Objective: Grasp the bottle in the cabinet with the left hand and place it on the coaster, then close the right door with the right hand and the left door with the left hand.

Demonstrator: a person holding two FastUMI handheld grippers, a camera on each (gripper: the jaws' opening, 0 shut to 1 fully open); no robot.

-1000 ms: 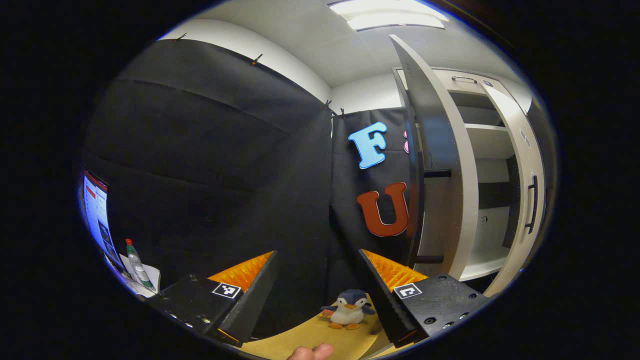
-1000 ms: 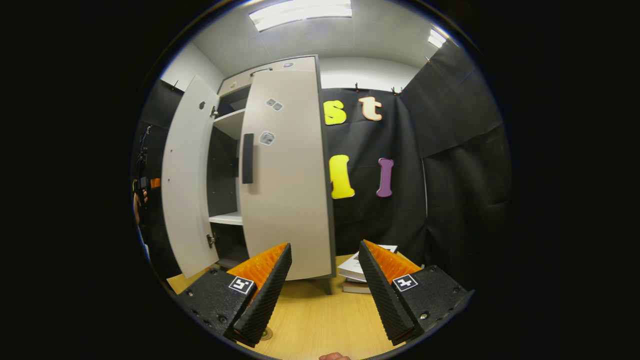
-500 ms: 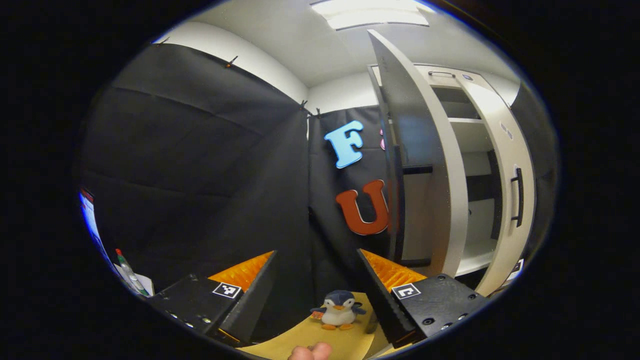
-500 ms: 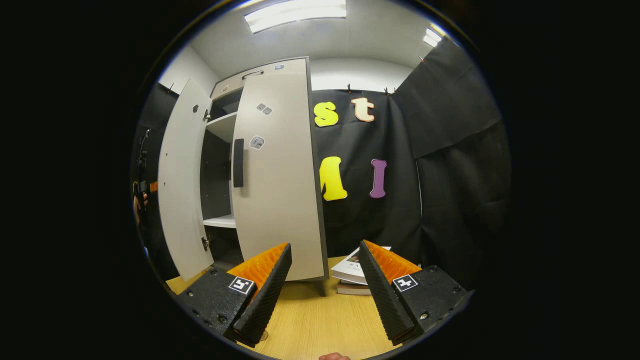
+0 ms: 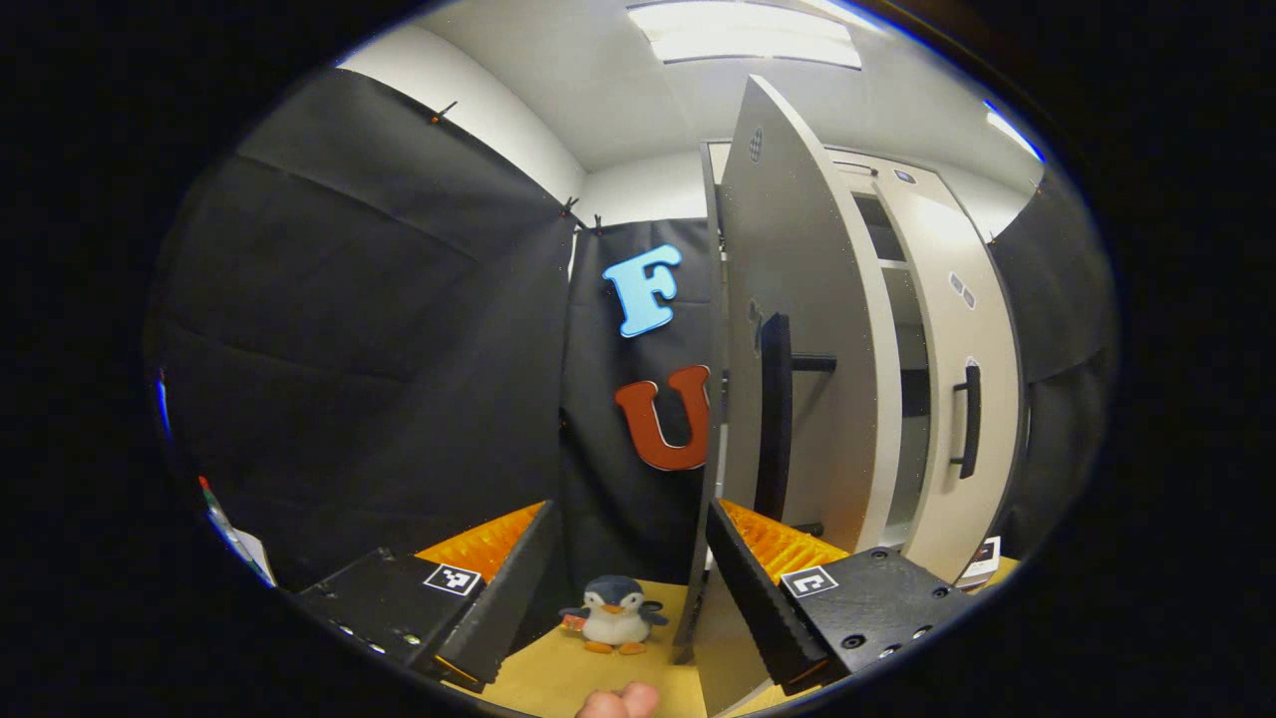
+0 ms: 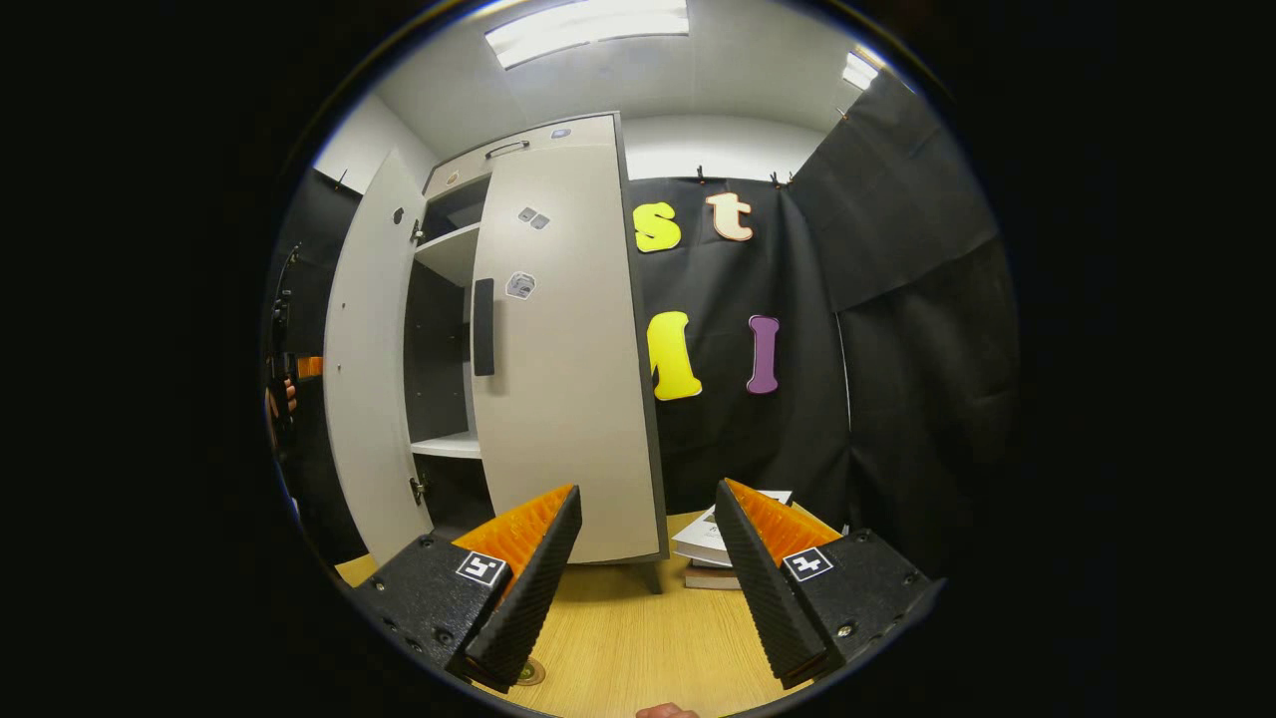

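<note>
Cabinet [image 6: 558, 359] stood at the back of the wooden table [image 6: 618, 638], pale grey, with both doors only part shut. In the right gripper view the right door [image 6: 568, 379] was swung nearly flush, its dark handle [image 6: 483, 327] upright near the inner edge. The left door [image 6: 364, 369] stood out at an angle, leaving a narrow gap through which a white shelf [image 6: 449, 446] and the dark interior showed. I could not tell where the bottle was. A small round thing [image 6: 530, 671] lay on the table near its front edge, by the right gripper's finger; whether it was the coaster I could not tell.

The right gripper [image 6: 646, 558] hung over the table in front of the cabinet, fingers spread wide with nothing between them. A stack of books [image 6: 713, 543] lay on the table beside the cabinet's right corner.

In the left gripper view the left gripper [image 5: 628, 568] also had its fingers wide apart and empty. The left door's outer face [image 5: 797, 359] stood close ahead, its edge just beside the gripper's right-hand finger [image 5: 758, 588]; contact could not be judged. A toy penguin [image 5: 613, 628] sat on the table between the fingers, farther off. A fingertip [image 5: 618, 703] of the holding hand showed at the bottom.
</note>
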